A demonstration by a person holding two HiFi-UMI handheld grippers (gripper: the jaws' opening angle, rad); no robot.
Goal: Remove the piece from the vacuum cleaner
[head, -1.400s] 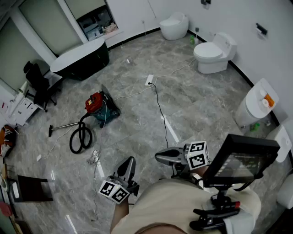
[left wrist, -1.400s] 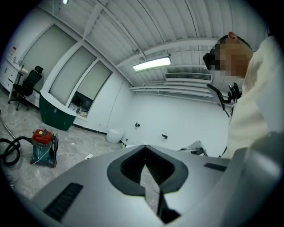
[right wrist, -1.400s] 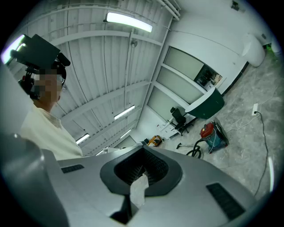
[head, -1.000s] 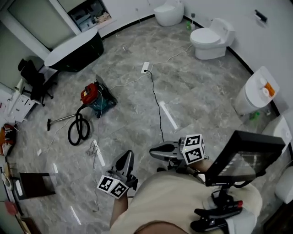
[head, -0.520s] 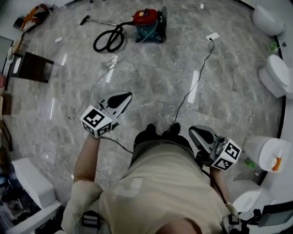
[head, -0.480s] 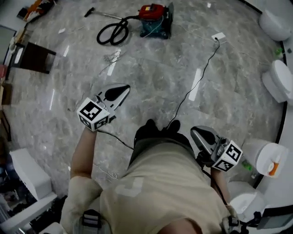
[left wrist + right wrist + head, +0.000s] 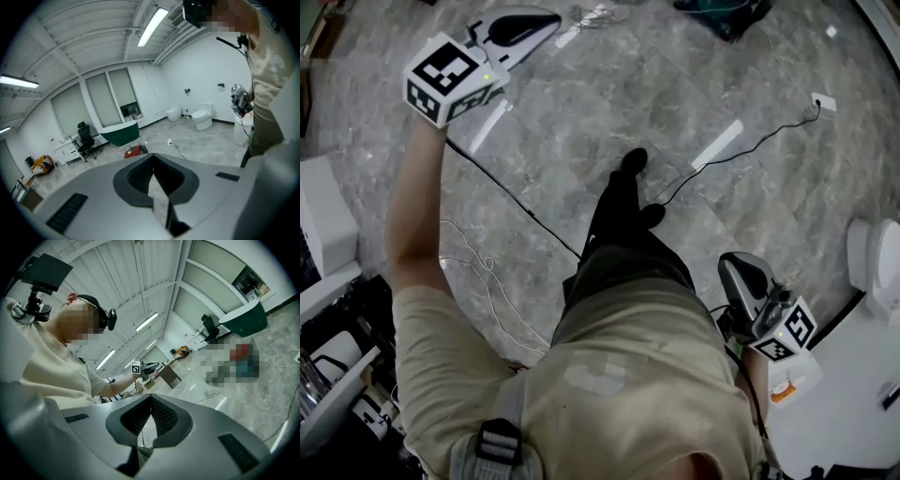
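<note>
The vacuum cleaner (image 7: pixel 133 151), red on a teal base, sits far off on the grey floor in the left gripper view, in front of a dark green bathtub (image 7: pixel 119 133). In the head view only its teal edge (image 7: pixel 724 11) shows at the top. My left gripper (image 7: pixel 553 16) is held out at the upper left, jaws shut with nothing between them (image 7: pixel 152 157). My right gripper (image 7: pixel 734 260) hangs low by the person's right hip, also shut and empty (image 7: pixel 151 397). Neither gripper is near the vacuum cleaner.
A black cable (image 7: pixel 741 150) runs across the floor to a white power strip (image 7: pixel 822 101). Toilets (image 7: pixel 202 115) line the far wall. A white cabinet (image 7: pixel 321 225) stands at the left, with thin loose wires (image 7: pixel 473 258) on the floor beside it.
The head view has swung, so the vacuum cleaner slid to the top edge. My left gripper has swept up and out to the upper left. The right gripper stays low at the right.
</note>
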